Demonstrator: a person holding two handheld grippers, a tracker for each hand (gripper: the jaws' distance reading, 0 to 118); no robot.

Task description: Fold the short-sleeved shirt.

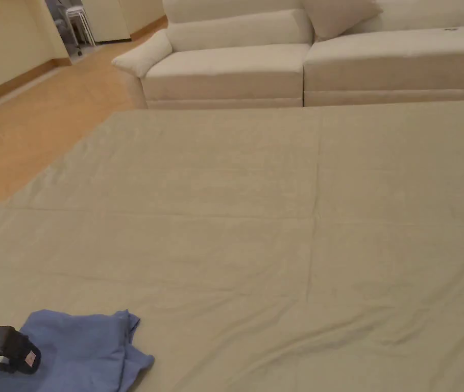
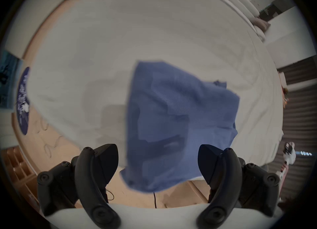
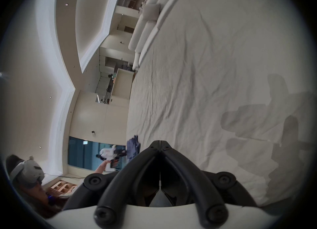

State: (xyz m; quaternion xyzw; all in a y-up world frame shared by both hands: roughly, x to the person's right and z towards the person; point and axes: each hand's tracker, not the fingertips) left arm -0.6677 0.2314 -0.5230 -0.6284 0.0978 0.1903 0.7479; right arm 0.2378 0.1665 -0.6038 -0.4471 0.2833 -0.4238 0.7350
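1. You face a wide beige sheet, creased, spread flat.
2. Beyond it stands your cream sofa with a cushion.
3. Wooden floor runs left to a pale wall.

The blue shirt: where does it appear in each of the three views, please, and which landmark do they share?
Head view: blue shirt at the bottom left, on the beige sheet.
Left gripper view: centre, beyond the open jaws.
Right gripper view: small, lower centre-left, at the sheet's edge.
Shared landmark: the sofa.
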